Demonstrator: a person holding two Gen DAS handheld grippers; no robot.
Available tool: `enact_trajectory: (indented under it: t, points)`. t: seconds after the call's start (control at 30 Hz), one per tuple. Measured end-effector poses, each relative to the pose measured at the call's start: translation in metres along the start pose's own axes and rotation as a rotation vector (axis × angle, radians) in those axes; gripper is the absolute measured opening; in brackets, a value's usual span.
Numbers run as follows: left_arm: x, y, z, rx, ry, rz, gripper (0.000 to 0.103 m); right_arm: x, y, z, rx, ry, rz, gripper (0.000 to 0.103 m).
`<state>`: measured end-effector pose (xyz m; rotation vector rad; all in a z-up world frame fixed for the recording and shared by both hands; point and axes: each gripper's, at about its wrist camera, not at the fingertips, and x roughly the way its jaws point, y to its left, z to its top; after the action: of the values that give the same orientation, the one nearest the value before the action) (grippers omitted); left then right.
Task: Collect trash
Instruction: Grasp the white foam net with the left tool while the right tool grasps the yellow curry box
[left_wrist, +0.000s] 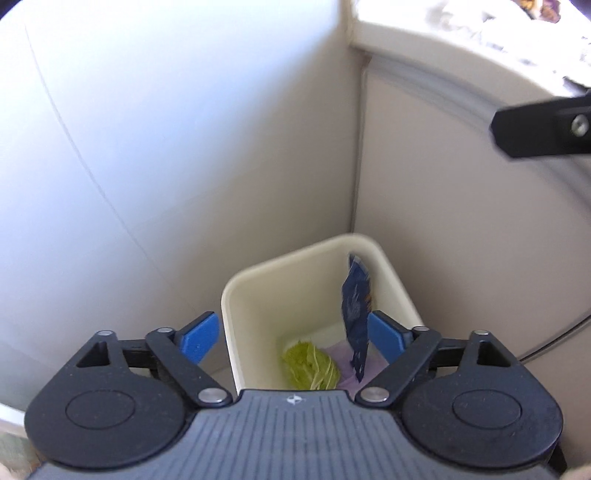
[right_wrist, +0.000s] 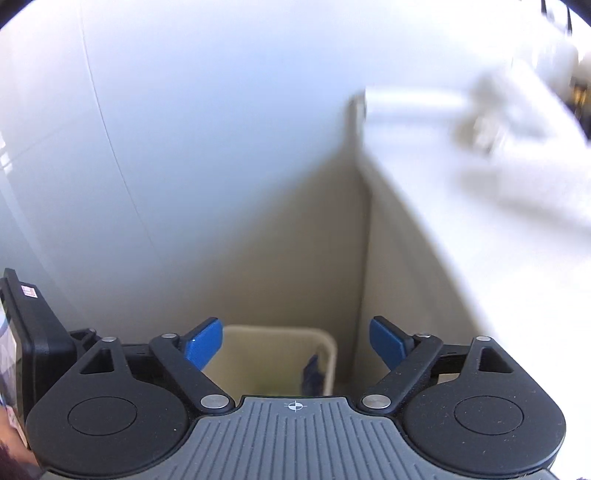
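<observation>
Left wrist view showed the left gripper (left_wrist: 293, 334) spread wide and empty above the bin (left_wrist: 236, 291), a blue wrapper (left_wrist: 355, 306) inside at two o'clock. Right gripper (right_wrist: 295, 343) likewise gaped empty; the drop looked done, so next probably came fetching more trash.

Cream bin (left_wrist: 258, 295); dark-blue wrapper (left_wrist: 356, 317); yellow-green wad (left_wrist: 310, 369)

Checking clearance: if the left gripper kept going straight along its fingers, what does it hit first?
Probably the open bin: the open left gripper points into it. First contact looks like the dark blue wrapper standing inside, or the green wad at the bottom; depth is unclear.
</observation>
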<state>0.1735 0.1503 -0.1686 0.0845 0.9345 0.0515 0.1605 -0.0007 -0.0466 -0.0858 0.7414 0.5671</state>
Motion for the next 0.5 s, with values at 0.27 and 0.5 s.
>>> enact_trajectory:
  t: [0.27,0.5]
  points:
    - [-0.043,-0.024,0.041,0.094,-0.107,-0.062,0.095,-0.071,-0.032,0.034,-0.169,-0.066,-0.075,0.099]
    - [-0.074,-0.06,0.082,0.192,-0.227,-0.123,0.102,-0.1,-0.105,0.036,-0.257,-0.079,-0.195,0.101]
